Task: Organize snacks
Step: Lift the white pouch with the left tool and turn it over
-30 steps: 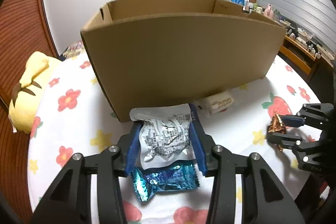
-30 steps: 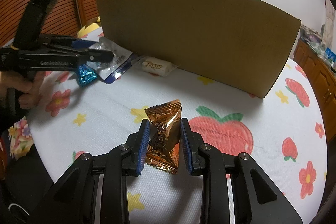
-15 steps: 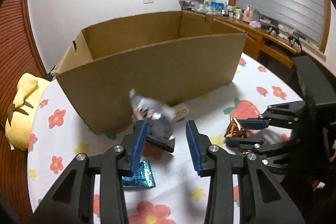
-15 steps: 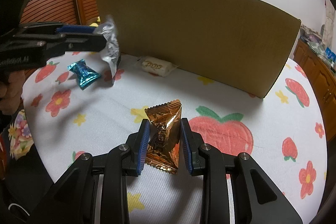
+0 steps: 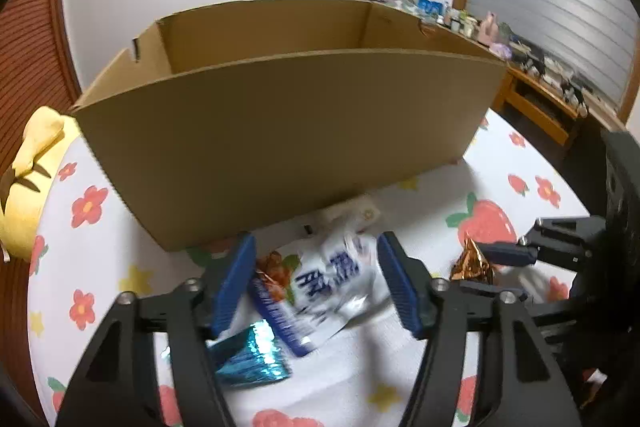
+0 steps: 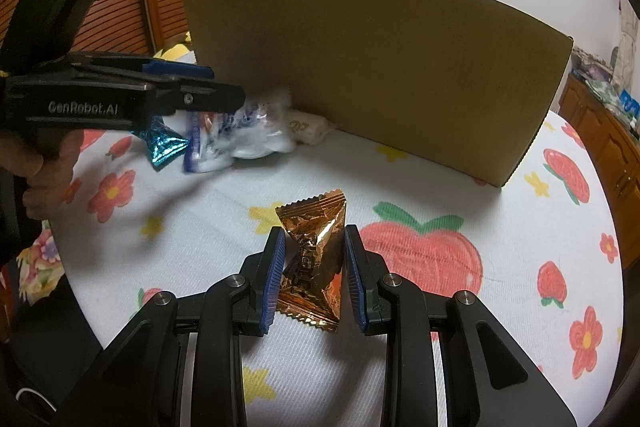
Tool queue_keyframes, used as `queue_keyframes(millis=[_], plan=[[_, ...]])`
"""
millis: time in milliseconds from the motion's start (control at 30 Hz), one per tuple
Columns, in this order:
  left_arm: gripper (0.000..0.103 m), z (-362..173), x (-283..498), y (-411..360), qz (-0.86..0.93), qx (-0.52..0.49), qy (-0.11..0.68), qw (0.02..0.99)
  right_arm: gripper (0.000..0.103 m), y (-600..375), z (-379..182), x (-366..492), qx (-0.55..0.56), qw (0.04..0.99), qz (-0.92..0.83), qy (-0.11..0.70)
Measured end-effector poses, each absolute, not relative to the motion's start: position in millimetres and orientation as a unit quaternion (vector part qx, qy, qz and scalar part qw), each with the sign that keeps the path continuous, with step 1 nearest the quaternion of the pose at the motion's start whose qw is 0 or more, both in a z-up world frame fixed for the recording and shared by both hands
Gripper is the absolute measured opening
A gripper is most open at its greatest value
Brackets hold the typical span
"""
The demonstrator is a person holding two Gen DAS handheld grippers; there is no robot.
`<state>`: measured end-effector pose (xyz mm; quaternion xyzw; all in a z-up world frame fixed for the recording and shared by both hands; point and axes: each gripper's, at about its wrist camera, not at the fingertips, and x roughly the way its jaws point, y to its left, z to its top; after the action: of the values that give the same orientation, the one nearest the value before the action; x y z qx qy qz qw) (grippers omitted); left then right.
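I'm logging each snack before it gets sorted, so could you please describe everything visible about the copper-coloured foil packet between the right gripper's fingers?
The copper-coloured foil packet is a small, shiny, crinkled pillow-style wrapper with crimped, serrated ends and dark, illegible print. It lies on the flower-and-strawberry tablecloth, in front of the open cardboard box and apart from it. The right gripper brackets it closely with its blue-padded fingers; whether the pads press it is unclear.

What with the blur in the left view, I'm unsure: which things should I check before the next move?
1. Right gripper shut on gold packet: ok.
2. Left gripper gripping white packet: not ok; jaws open, and the packet lies on the tablecloth.
3. Cardboard box open on top: ok.
4. Blue packet boxed: not ok; it is outside the box.
5. Room inside the box: cannot tell.
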<state>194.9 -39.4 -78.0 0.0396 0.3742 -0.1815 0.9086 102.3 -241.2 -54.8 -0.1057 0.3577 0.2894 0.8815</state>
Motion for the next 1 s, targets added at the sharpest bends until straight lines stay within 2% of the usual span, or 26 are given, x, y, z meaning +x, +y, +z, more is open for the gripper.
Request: queue_keyframes(millis=[233,467,700,900,967,1000], plan=[[0.073,-95.3,200.5,-49.7,-0.187,0.081,0.407,0.89,0.027,-241.3,-55.2,103.1,-0.105,0.881,0.29,0.358],[0.083,-106.8,201.5,-41.6,-0.201,0.057,0.424,0.881,0.027,-241.4,-55.1,103.2,-0.105,0.882,0.289,0.358],[0.084,-109.2,205.3,-41.2,-0.2,0.053,0.422,0.882,0.027,-241.6,-55.3,104.0,-0.106,0.882,0.289,0.358],[0.075,-109.0,197.4,-44.2,-0.208,0.067,0.414,0.884,0.027,-241.5,-55.0,103.4,-0.106,0.882,0.289,0.357],[0.059,-103.7,191.2,-43.6,-0.209,0.07,0.398,0.891,0.027,-241.8,-55.3,104.3,-0.105,0.882,0.29,0.358],[0.057,-101.1,188.4,-44.2,-0.21,0.071,0.395,0.891,0.027,-242.3,-55.8,104.6,-0.105,0.882,0.29,0.358]])
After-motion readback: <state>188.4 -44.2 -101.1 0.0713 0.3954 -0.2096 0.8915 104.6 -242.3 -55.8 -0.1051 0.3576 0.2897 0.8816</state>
